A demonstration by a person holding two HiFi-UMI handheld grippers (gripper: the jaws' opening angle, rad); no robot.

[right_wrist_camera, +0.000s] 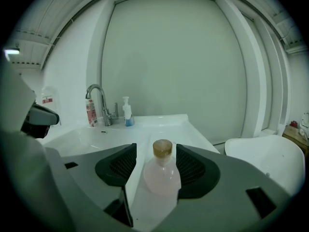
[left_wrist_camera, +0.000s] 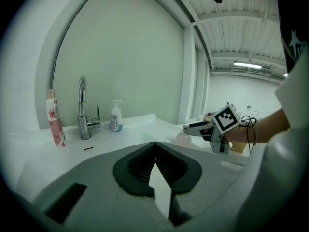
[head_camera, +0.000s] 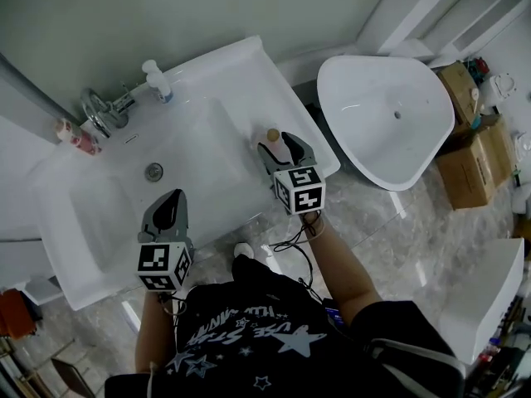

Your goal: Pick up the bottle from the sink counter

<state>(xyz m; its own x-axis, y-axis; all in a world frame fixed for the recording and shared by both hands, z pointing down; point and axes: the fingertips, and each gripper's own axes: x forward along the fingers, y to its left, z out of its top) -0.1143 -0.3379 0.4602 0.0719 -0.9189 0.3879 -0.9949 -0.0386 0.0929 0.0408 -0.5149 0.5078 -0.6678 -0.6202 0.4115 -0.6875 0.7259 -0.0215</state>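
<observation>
At lower left of the head view, the left gripper [head_camera: 170, 204] hung over the sink [head_camera: 83, 214], jaws clenched on nothing. At centre, the right gripper [head_camera: 284, 149] stood released, its jaws flanking the bottle [right_wrist_camera: 162, 175] on the sink's right rim, apparently not pressing it.

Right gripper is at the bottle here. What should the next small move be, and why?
Probably close the right gripper on the bottle. Its jaws stand apart with the upright bottle between the pads, and a gap shows beside the left pad, so nothing looks gripped yet. The bottle rests on the sink counter, so lifting should wait for the squeeze.
</observation>
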